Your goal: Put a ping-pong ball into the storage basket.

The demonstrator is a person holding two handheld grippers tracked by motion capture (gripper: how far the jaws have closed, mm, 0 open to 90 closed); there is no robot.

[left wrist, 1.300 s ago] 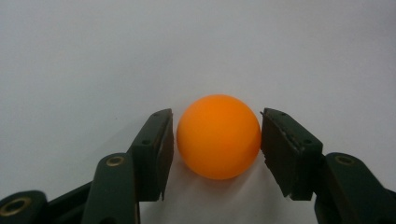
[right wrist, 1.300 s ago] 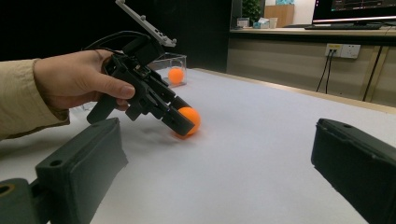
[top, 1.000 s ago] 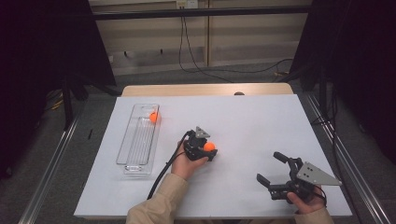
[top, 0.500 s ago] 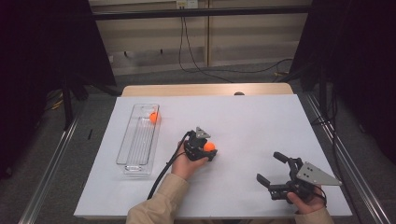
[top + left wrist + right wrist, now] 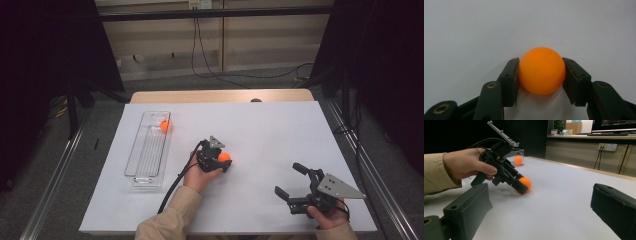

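An orange ball (image 5: 542, 70) rests on the white table, and my left gripper (image 5: 224, 161) is shut on it. The jaws have just been closing, and both pads now press on the ball's sides. From the right gripper view, the ball (image 5: 526, 182) sits at the tips of the left gripper (image 5: 522, 185), which a hand tilts down to the table. My right gripper (image 5: 287, 178) rests near the front right of the table, open with nothing between its fingers. A second orange ball (image 5: 164, 125) lies at the far end of a clear tray (image 5: 131, 155).
The clear tray stands lengthwise at the table's left. The left gripper's black cable (image 5: 172, 192) trails toward the front edge. White tabletop (image 5: 270, 130) stretches between and beyond the two grippers. Metal rails (image 5: 370, 170) run along both sides of the table.
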